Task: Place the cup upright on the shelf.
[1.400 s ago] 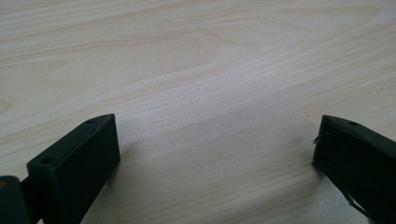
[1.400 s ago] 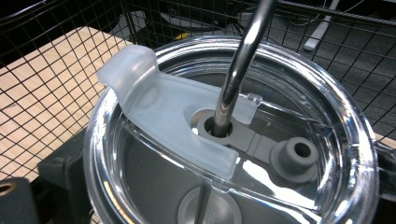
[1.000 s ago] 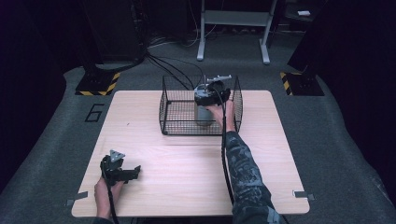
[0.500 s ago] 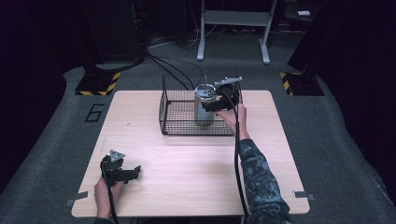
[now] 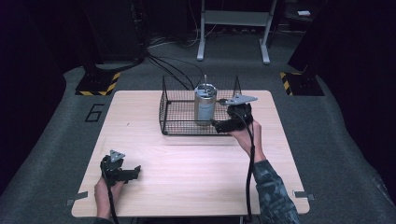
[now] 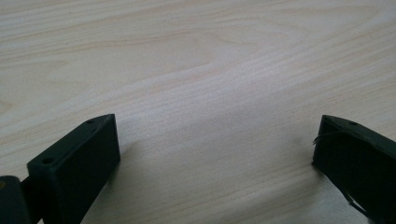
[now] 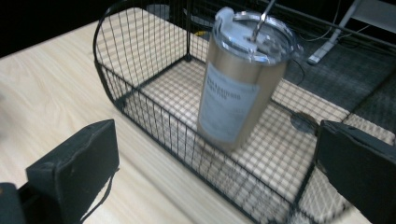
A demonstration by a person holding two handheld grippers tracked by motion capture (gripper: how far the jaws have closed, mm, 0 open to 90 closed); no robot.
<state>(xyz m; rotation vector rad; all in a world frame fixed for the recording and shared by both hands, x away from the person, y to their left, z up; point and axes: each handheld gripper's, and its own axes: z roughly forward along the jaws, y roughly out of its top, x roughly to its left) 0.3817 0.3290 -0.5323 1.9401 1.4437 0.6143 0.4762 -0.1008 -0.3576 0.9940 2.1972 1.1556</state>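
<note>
Stainless steel with a pale label, the tumbler stands upright inside the black wire basket at the far middle of the table, a clear lid and a straw on top. Its long axis is vertical, so a grasp from the side would close across its round body. In the right gripper view the tumbler lies straight ahead of the fingers, between their lines but beyond the near basket wall. The right gripper sits just outside the basket's front right corner, fingers spread wide and empty; it is by far the nearer one. The left gripper rests well apart at the near left, fingers also spread, holding nothing.
</note>
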